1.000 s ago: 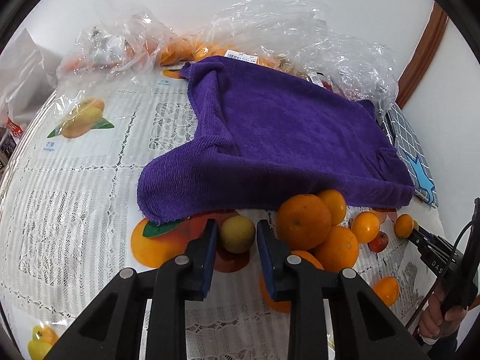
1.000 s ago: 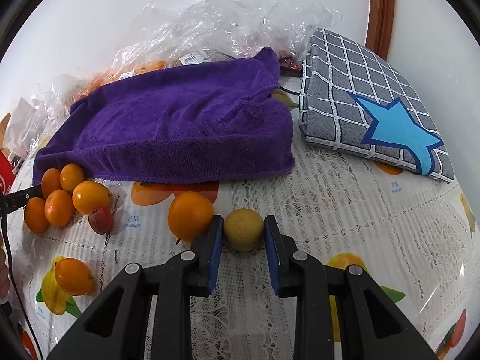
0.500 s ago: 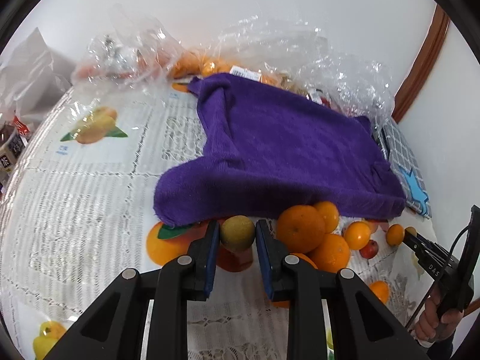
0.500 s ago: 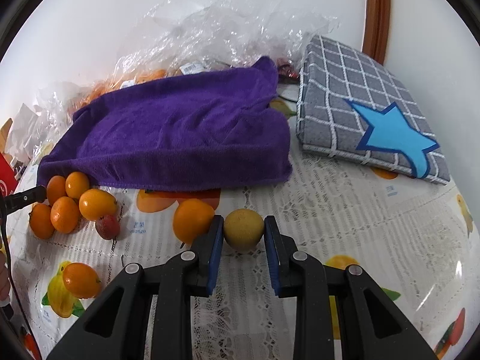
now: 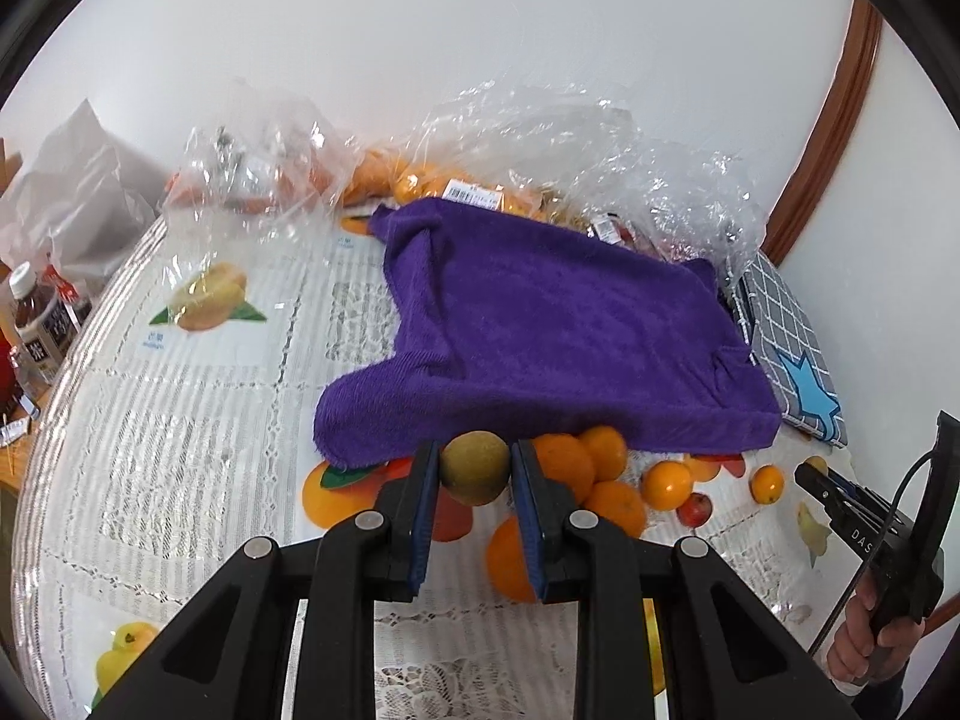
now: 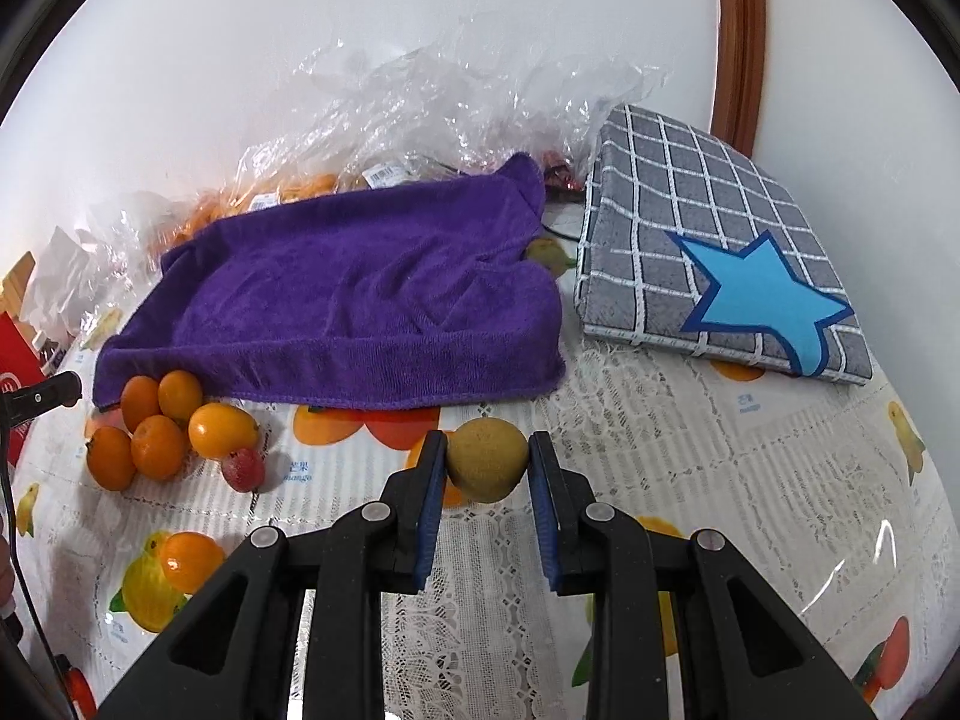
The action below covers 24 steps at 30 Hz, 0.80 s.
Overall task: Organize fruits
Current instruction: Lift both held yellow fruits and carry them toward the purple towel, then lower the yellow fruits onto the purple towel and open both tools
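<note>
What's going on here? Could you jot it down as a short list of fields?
left tool: shut on a yellow-green fruit
right tool: shut on a brownish-yellow fruit
oranges: clustered at the edge of the purple towel
small red fruit: beside the oranges
lone orange: apart, nearer the camera
checked cushion: right of the towel
plastic bags: behind the towel, by the wall

Both grippers, left (image 5: 474, 468) and right (image 6: 487, 461), are matte black angular linkages with silver round pivot pins and blue pads (image 6: 431, 501) lining the fingers. Seen from the left camera, a bare hand (image 5: 870, 642) grips a black handle lettered "DAS", trailing a thin black cable.
</note>
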Each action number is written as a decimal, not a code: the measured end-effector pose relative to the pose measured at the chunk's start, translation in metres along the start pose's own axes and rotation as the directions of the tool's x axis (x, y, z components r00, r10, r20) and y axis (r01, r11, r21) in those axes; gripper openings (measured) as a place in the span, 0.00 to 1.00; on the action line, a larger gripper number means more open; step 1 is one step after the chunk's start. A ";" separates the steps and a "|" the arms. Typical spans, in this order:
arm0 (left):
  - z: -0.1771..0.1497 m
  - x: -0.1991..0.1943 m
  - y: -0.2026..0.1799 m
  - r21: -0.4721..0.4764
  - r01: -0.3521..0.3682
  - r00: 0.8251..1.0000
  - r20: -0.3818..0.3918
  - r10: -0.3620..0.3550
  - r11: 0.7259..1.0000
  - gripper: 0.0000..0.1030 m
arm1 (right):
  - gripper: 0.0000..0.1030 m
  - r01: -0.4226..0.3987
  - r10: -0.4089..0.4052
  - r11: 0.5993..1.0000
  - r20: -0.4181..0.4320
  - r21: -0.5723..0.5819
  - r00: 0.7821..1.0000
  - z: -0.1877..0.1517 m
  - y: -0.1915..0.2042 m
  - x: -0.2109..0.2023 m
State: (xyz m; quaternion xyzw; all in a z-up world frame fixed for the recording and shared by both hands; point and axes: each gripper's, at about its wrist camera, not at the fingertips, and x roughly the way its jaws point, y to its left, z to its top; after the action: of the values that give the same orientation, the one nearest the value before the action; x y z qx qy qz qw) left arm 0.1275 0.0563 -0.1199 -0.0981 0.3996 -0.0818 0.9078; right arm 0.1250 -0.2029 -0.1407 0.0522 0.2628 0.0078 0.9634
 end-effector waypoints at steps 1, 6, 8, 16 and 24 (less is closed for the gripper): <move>0.002 -0.002 -0.002 0.004 -0.002 1.000 0.005 0.002 1.000 0.23 | 0.26 -0.001 0.001 1.000 0.007 -0.002 1.000 0.001 -0.001 -0.002; 0.015 -0.005 -0.013 0.014 -0.006 1.000 0.019 0.006 1.000 0.23 | 0.26 -0.008 0.009 1.000 0.027 -0.005 1.000 0.010 -0.004 -0.007; 0.023 -0.006 -0.019 0.020 -0.009 1.000 0.026 0.009 1.000 0.23 | 0.26 -0.016 0.016 1.000 0.037 -0.003 0.999 0.014 -0.006 -0.009; 0.057 0.002 -0.033 0.042 -0.025 0.999 0.047 0.023 0.999 0.23 | 0.26 -0.031 0.033 0.999 0.096 -0.025 0.995 0.054 -0.003 -0.013; 0.093 0.022 -0.040 0.044 -0.048 0.997 0.066 0.045 0.998 0.23 | 0.26 -0.069 0.073 0.997 0.147 -0.038 0.986 0.103 0.005 0.003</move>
State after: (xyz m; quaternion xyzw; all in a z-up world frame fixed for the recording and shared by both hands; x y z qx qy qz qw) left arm 0.2083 0.0234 -0.0645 -0.0709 0.3698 -0.0665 0.9240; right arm 0.1798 -0.2073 -0.0540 0.0461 0.1882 0.0425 0.9801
